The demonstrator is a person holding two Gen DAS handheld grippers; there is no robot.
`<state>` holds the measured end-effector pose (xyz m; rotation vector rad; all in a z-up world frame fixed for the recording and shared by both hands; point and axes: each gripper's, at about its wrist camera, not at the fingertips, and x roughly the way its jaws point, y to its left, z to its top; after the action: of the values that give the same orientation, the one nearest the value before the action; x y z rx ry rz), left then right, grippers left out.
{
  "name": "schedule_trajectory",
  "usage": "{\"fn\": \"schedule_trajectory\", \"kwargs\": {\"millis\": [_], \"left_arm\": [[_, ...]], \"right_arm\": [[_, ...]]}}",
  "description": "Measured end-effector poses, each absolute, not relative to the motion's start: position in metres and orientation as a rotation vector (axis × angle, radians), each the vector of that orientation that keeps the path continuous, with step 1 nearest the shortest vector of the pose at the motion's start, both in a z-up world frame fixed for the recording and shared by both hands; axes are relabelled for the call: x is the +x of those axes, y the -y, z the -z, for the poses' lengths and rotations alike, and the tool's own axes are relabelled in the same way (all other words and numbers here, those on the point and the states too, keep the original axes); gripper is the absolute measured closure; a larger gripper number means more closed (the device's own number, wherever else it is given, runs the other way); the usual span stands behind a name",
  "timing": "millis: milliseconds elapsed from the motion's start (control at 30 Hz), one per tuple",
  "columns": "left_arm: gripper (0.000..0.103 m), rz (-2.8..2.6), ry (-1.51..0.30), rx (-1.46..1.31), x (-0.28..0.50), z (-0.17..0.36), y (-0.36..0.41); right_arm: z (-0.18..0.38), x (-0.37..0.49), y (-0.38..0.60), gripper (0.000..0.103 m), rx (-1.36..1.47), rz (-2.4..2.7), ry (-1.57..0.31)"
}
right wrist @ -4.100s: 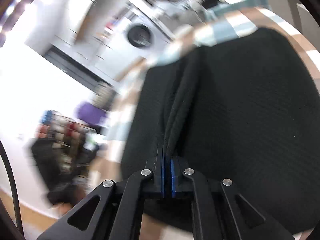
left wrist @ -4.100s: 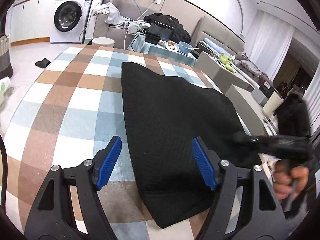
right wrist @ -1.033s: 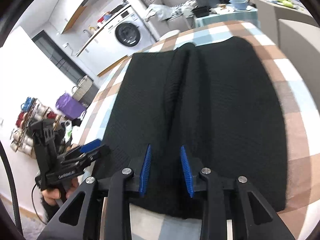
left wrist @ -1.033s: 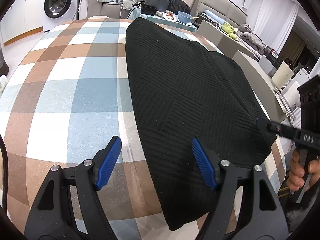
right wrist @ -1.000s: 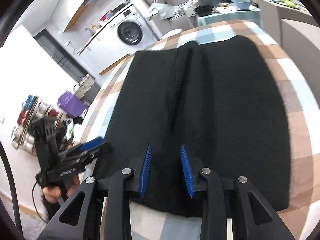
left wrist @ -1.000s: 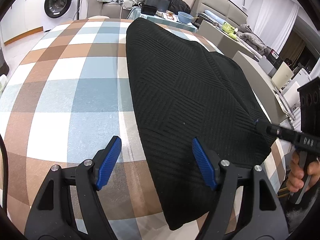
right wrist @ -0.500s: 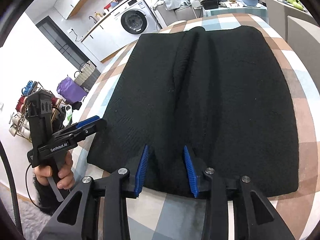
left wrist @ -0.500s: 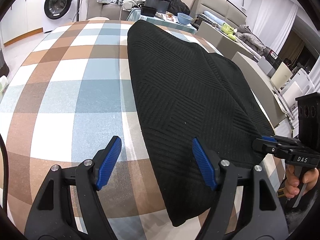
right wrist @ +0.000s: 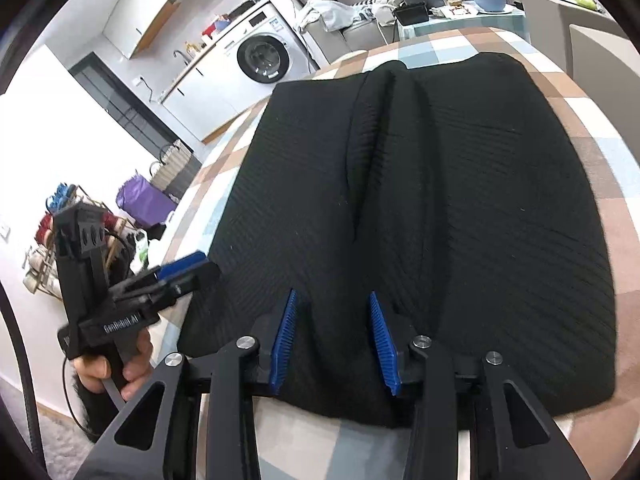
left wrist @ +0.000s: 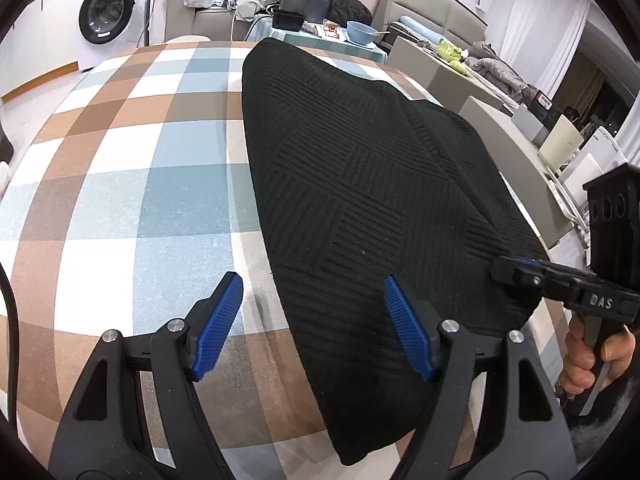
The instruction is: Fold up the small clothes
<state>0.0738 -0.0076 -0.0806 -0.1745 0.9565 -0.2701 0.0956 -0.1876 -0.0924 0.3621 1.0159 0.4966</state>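
Clearly the folding has barely got under way. Taking the black knit garment [left wrist: 360, 184] as the landmark and reading from its left side across: to its left lies bare checked cloth of the worktop [left wrist: 120, 168], brown, blue and white squares with nothing else on them. The left tongs [left wrist: 312, 324] hover at the garment's near left corner, blue pads spread wide, 1 pad over the checked cloth and the other over the knit, gripping nothing.

The garment itself is spread flat along the middle of the worktop, its far end toward the washing machine [right wrist: 262, 58]. In the right wrist view a long raised ridge [right wrist: 384, 152] runs lengthwise through it, just left of its middle, from the far hem to the near edge; it reads as a loose pleat rather than a finished fold, though whether the cloth is already doubled I cannot tell.

At the garment's near edge, straddling the foot of that ridge, the right tongs [right wrist: 332, 336] stand part open and hold nothing, pads just above or resting on the knit.

My judgement: spreading is done; smoothing the ridge, then all or nearly all of the folds, are left. Right of the garment, only more checked cloth shows.
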Motion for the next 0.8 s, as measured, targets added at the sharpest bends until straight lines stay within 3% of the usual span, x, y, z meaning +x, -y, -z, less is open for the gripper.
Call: {"fn": "schedule_trajectory", "kwargs": {"millis": [33,100,200,333,433,800], "left_arm": [[0.032,0.271,-0.957,-0.176,0.074,0.081,0.008],[0.032,0.260,-0.959,-0.178,0.076,0.081,0.008],[0.032,0.259,-0.954,-0.189,0.077,0.080,0.007],[0.032,0.262,-0.966,-0.177,0.080,0.083,0.009],[0.032,0.270,-0.967,-0.168,0.080,0.083,0.011],[0.032,0.293,-0.970,-0.155,0.082,0.084,0.019]], "right_arm": [[0.094,0.098,0.186,0.083,0.373,-0.503,-1.017],[0.089,0.097,0.182,0.093,0.369,-0.510,-0.979],[0.073,0.089,0.183,0.094,0.380,-0.581,-0.902],[0.099,0.098,0.184,0.090,0.346,-0.486,-1.048],[0.092,0.088,0.191,0.076,0.352,-0.493,-1.028],[0.087,0.049,0.238,0.073,0.462,-0.459,-1.007]]}}
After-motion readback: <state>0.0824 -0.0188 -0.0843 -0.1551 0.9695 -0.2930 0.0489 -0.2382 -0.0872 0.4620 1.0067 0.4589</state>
